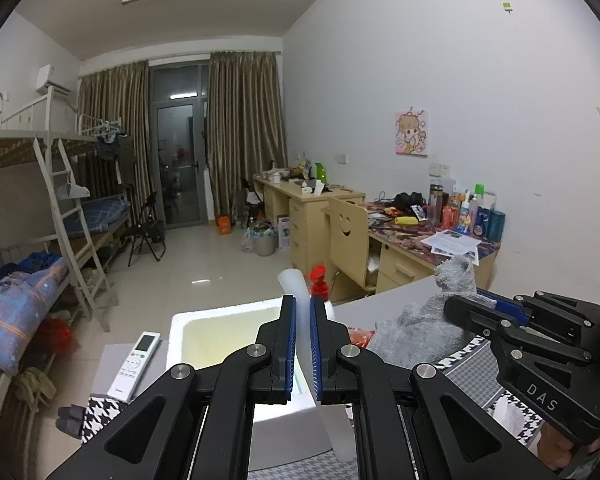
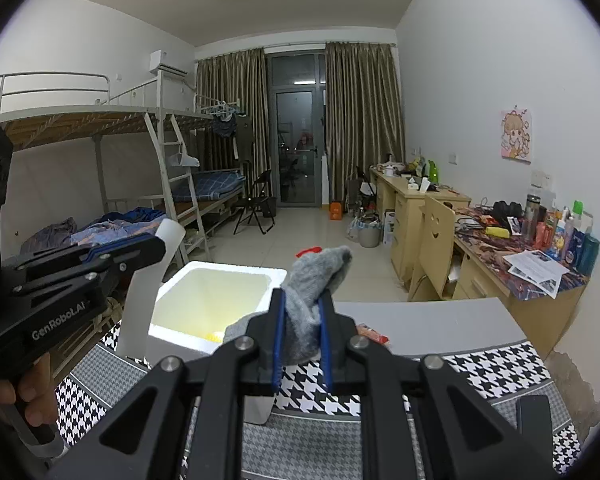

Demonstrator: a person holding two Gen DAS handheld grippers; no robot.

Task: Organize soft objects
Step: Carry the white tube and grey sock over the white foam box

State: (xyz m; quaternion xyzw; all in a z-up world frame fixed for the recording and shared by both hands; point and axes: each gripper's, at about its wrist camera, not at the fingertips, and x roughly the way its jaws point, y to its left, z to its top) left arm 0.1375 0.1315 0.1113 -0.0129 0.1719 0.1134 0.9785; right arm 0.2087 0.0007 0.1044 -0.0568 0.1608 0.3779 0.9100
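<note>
My left gripper (image 1: 302,344) is shut on a white foam lid (image 1: 294,284), holding it upright beside an open white foam box (image 1: 220,332). The lid (image 2: 148,292) and left gripper (image 2: 100,260) also show in the right wrist view, left of the box (image 2: 212,300). My right gripper (image 2: 302,344) is shut on a grey knitted soft item (image 2: 316,280), held above the table next to the box. In the left wrist view the grey item (image 1: 424,328) and right gripper (image 1: 476,304) are at the right.
A houndstooth cloth (image 2: 440,376) covers the grey table (image 2: 440,320). A white remote (image 1: 136,364) lies left of the box. Something red (image 1: 320,280) sits behind the lid and an orange-red packet (image 2: 374,334) behind my fingers. Desks (image 2: 520,264) stand right, bunk beds (image 2: 100,160) left.
</note>
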